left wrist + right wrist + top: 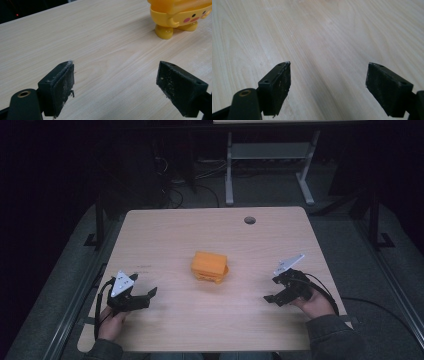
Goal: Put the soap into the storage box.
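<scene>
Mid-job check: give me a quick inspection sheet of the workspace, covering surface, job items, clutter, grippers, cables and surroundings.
Surface: light wooden table, round grommet hole near the far edge.
Job's things: yellow-orange toy figure near the middle, standing on stubby feet, untouched.
Clutter: nothing seen.
Grippers: left hand-held gripper and right hand-held gripper both low over the near table, jaws open, nothing between them.
Cables: black cable trails from the right gripper off the table edge.
Surroundings: dark room, grey desk frame behind, floor wires.
</scene>
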{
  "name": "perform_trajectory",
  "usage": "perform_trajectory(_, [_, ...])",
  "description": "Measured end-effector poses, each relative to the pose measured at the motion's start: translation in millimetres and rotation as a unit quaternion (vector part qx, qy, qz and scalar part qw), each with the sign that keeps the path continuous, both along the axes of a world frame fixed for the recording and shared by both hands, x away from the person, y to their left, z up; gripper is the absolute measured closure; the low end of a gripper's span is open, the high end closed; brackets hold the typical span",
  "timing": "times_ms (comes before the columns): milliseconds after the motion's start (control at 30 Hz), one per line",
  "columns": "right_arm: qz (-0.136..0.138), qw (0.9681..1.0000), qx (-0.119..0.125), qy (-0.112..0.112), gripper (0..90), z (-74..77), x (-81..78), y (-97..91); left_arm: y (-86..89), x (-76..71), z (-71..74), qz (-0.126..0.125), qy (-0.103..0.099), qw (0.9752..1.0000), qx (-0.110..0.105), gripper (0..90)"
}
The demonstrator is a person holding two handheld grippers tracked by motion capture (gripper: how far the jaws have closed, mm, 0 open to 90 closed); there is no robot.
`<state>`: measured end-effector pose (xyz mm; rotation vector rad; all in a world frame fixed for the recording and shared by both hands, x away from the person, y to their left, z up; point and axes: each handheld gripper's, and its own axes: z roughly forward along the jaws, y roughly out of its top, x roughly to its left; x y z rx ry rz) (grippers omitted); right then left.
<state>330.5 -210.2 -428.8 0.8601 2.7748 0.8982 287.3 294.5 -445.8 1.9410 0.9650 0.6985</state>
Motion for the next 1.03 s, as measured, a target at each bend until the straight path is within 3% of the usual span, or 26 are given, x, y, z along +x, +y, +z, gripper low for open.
perform_trajectory(667, [-0.036, 0.9992, 0.017, -0.004, 19.5, -24.0, -32.8, -30.6, -2.4, -1.6, -0.8, -0.001, 0.0, 1.0, 0.0, 14.0])
perform_trajectory(767, [-0.051, 0.9982, 0.021, -0.024, 20.1, -27.9, -40.8, -35.1, -2.8, -1.8, -0.7, -0.001, 0.0, 1.0, 0.001, 14.0])
perform_trajectory(800, [-0.061, 0.9969, 0.036, -0.035, 20.9, -29.4, -47.9, -38.2, -2.7, -2.0, -0.5, -0.001, -0.001, 1.0, 0.001, 14.0])
perform_trajectory(833, [-0.065, 0.9959, 0.05, -0.037, 21.0, -30.9, -52.7, -40.6, -2.6, -2.2, -0.4, -0.001, -0.002, 1.0, 0.001, 14.0])
perform_trajectory(967, [-0.079, 0.9954, 0.043, -0.032, 18.9, -38.0, -62.4, -43.5, -3.2, -1.8, -0.5, 0.0, 0.0, 1.0, -0.001, 14.0])
perform_trajectory(1033, [-0.079, 0.9947, 0.052, -0.042, 18.0, -37.0, -66.9, -43.6, -3.3, -2.2, -0.5, 0.0, -0.001, 1.0, 0.0, 14.0])
